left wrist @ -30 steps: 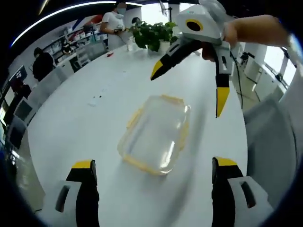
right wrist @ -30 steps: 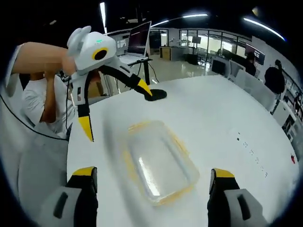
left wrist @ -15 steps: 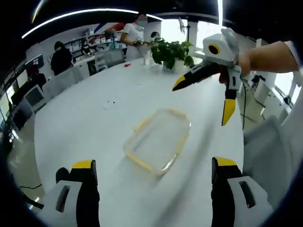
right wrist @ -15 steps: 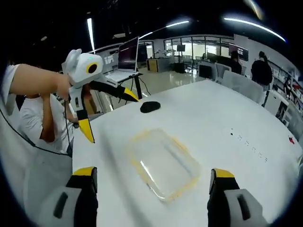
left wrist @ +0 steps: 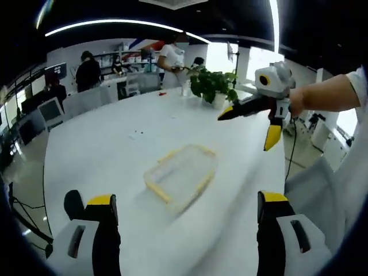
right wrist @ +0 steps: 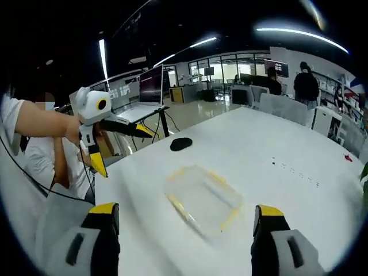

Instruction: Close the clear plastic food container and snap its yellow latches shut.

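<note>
A clear plastic food container (left wrist: 180, 175) with yellow latches along its rim lies flat on the white table (left wrist: 109, 155), its lid on. My left gripper (left wrist: 183, 214) is open, well back from it, jaws wide apart. In the right gripper view the same container (right wrist: 202, 197) sits in the middle, and my right gripper (right wrist: 181, 217) is open too, clear of it. The right gripper (left wrist: 252, 125) also hangs open above the table's far right in the left gripper view. The left gripper (right wrist: 121, 148) appears at the left of the right gripper view, held by a hand.
A potted plant (left wrist: 211, 85) stands at the table's far end, with people and desks behind it. A black mouse (right wrist: 180, 144) lies on the table beyond the container. A laptop on a stand (right wrist: 150, 92) and a seated person (right wrist: 40, 155) are at the left.
Both grippers have pulled back and up from the container, which now looks smaller and farther away. The container itself has stayed in place on the table.
</note>
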The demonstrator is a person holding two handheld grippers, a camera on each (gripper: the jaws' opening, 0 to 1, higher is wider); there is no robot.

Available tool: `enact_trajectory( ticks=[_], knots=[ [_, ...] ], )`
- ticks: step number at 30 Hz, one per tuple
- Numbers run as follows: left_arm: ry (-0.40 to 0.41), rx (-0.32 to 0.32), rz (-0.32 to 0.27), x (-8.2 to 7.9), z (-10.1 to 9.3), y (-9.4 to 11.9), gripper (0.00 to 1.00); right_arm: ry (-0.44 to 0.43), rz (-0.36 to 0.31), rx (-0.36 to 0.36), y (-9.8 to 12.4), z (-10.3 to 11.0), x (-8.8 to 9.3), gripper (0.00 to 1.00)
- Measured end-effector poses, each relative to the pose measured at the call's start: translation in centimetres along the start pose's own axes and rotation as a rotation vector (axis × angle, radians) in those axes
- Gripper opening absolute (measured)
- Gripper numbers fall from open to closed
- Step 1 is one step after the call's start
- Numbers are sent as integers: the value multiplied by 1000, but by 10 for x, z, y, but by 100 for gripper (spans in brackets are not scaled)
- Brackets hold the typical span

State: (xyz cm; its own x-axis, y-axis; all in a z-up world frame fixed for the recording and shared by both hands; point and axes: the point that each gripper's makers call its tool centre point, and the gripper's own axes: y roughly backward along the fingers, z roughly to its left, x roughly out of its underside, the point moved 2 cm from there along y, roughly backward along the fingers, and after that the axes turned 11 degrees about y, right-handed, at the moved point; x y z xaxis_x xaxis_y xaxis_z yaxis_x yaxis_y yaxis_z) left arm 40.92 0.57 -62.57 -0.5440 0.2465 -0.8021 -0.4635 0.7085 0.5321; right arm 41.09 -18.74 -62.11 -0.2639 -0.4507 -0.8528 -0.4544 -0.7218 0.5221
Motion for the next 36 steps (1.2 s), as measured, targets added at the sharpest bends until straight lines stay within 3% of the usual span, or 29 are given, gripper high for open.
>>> enact_trajectory(
  ticks=[13,21,23,27,30,36],
  knots=[
    [36,-36,-59,17,-9,44,99,-62,-64,34,36,19,13,99],
    [60,-31,-68,36,-19,60,99,-98,-99,42,56,36,29,99],
    [70,-33,-80,41,-22,65,99,-72,-108,72,63,36,30,97],
    [89,-30,-88,52,-27,73,99,-123,-132,72,72,42,32,97],
    [103,-37,-108,59,-29,82,99,-106,-152,72,84,52,31,92],
    [113,-35,-112,71,-36,98,99,-114,-158,71,99,66,40,95]
  ],
)
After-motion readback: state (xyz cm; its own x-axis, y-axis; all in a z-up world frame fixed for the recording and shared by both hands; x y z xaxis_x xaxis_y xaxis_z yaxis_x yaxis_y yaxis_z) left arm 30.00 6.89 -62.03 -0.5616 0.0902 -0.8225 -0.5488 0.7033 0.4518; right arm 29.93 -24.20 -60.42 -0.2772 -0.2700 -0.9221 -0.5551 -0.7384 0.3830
